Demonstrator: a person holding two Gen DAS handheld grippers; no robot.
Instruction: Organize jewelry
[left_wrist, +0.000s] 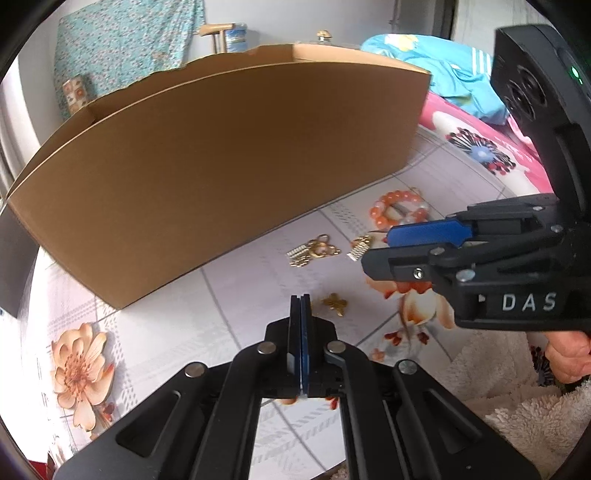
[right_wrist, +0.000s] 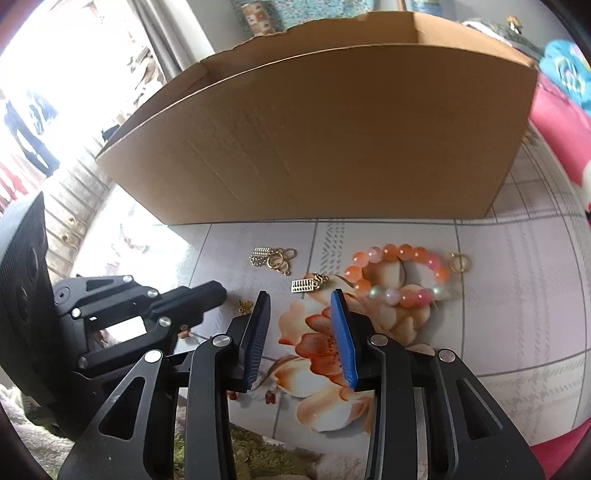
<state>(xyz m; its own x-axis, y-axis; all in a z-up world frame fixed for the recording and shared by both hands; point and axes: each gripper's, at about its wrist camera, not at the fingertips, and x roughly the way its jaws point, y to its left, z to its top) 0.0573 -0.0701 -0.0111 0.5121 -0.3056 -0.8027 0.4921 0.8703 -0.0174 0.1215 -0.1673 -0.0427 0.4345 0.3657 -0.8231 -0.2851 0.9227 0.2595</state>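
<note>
Cardboard box (right_wrist: 325, 140): inside hidden | bead bracelet (right_wrist: 399, 277), gold charms (right_wrist: 273, 257) on surface before box | left tool (left_wrist: 301, 306) closed, empty | right tool (right_wrist: 301, 304) wide

On the flowered cloth before my claws: one cardboard box (right_wrist: 332, 140), one orange bead bracelet (right_wrist: 397, 275), one loose gold ring (right_wrist: 459, 262), two gold comb-shaped charms (right_wrist: 306, 285), one tangle of gold rings (right_wrist: 282, 258), one small gold flower charm (left_wrist: 335, 304).
</note>
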